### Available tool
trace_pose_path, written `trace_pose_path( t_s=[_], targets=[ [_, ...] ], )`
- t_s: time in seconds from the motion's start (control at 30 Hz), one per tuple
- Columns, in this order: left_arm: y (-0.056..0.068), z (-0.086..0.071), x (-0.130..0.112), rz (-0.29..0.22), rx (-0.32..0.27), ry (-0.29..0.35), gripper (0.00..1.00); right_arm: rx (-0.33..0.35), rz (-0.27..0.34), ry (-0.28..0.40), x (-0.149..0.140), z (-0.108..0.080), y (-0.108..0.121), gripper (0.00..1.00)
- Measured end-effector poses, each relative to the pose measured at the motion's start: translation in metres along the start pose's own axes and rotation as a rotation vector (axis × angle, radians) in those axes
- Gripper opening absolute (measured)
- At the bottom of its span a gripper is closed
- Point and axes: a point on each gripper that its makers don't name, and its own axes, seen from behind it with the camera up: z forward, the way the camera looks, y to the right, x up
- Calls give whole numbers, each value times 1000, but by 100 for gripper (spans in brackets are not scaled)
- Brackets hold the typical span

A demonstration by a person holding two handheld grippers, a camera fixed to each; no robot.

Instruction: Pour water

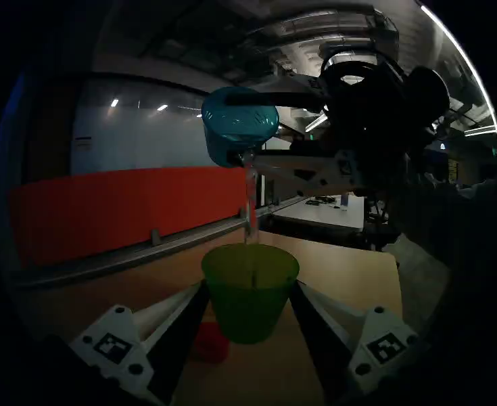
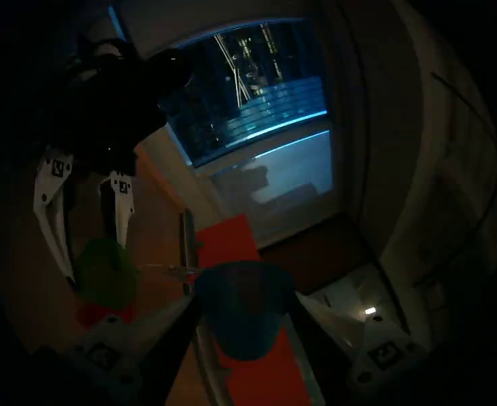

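A green cup (image 1: 250,292) stands upright between the fingers of my left gripper (image 1: 250,308), which is shut on it just above the wooden table (image 1: 343,271). Above it, a teal cup (image 1: 238,132) is tipped over in my right gripper (image 1: 262,159), and a thin stream of water (image 1: 251,203) falls from its rim into the green cup. In the right gripper view the teal cup (image 2: 245,308) sits held between my right gripper's (image 2: 245,318) fingers, with the green cup (image 2: 105,272) and my left gripper (image 2: 89,271) off to the left.
A red object (image 1: 211,342) lies on the table below the green cup, also seen as the red object (image 2: 99,312). A red partition panel (image 1: 126,206) with a metal rail runs along the table's far side. Another desk (image 1: 326,210) stands behind. The room is dim.
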Motion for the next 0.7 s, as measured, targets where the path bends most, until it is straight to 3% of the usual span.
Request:
trace_pose_path(
  t_s=[0.7],
  targets=[
    [0,0,3,4,-1,3,83,-46,-158,-8,5,0,14,91]
  ],
)
